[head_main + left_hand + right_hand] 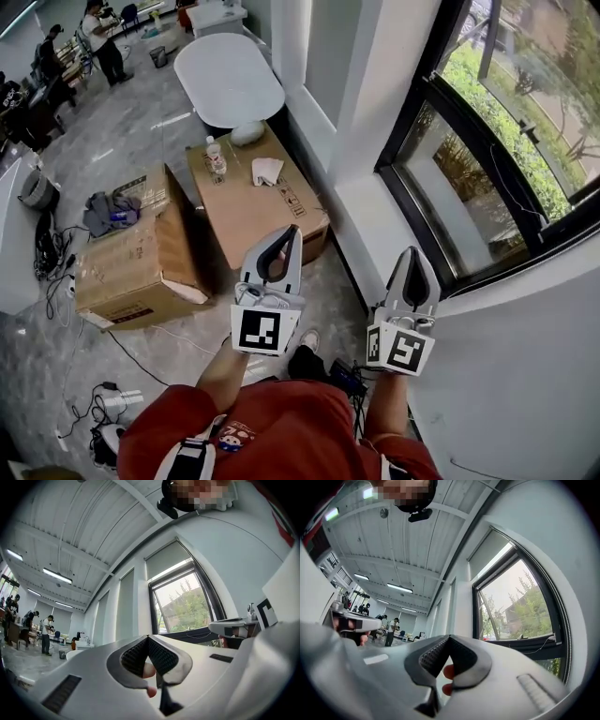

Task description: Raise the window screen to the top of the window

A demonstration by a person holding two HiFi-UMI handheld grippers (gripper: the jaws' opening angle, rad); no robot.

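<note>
Window screen (169, 558) grey, over the upper part of the window (487, 141), lower part uncovered. Left gripper (293, 230) pinched fully together, nothing in it. Same deal with right gripper (412, 250): tips touching, empty. Both held out side by side, near the window but well clear of the screen. Cardboard boxes (141, 248) on the floor (141, 131) off to the left. Red shirt (281, 431) right behind the grippers.
</note>
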